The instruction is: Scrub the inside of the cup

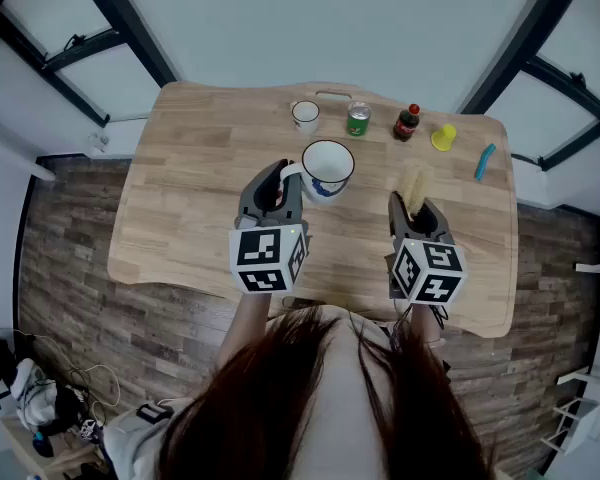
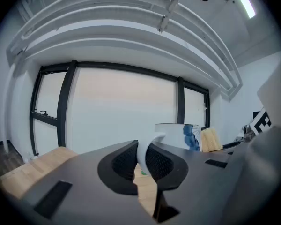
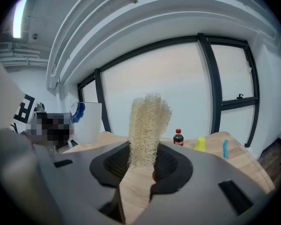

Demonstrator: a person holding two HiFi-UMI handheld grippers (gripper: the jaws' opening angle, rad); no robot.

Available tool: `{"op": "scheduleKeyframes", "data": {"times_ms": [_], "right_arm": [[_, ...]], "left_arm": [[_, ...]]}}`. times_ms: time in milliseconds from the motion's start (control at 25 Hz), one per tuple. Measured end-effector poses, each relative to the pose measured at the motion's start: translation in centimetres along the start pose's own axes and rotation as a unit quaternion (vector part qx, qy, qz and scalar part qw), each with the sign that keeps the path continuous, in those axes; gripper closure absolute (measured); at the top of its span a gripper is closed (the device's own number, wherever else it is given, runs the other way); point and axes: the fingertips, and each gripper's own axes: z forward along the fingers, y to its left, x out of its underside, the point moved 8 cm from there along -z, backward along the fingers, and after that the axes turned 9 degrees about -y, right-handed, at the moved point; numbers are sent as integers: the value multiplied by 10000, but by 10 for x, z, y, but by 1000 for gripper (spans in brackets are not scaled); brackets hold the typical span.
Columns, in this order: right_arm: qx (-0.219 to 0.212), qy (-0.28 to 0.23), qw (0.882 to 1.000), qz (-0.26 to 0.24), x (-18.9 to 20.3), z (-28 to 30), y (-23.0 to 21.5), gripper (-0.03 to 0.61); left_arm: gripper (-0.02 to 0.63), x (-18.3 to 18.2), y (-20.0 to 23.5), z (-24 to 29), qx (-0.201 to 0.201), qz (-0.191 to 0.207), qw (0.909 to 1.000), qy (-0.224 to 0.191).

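Cup (image 1: 325,166): we hold its handle (image 2: 144,146), left gripper (image 2: 141,159) jaws clamped | right gripper (image 3: 141,161): we pinch the loofah (image 3: 147,125) upright

L tool (image 1: 277,184) clamped on white cup (image 1: 327,168) handle, R tool (image 1: 416,205) pinching pale scrubber (image 1: 414,182), table (image 1: 195,183) w/ small cup (image 1: 305,115), green can (image 1: 358,119), cola bottle (image 1: 407,123) at back edge
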Motion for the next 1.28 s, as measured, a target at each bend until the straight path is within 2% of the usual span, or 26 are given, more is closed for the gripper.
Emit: {"op": "scheduleKeyframes", "data": {"times_ms": [320,880,1120,1280], "right_arm": [[-216,155,9996,12,2,6,2,448],[-1014,50,9948,-74,-10,4,24,448],[-1393,64,9897,-329,-15,3,34,448],[-1647,187,9843,-603,-15,5,41,448]], "left_arm": [[581,-2,2,-1,-25,163,9999,-5],[581,5,-4,-7,73,976,9952,84],[581,7,-7,-5,140,1467,9890,118],[581,10,-7,-2,165,1630,9864,105]]}}
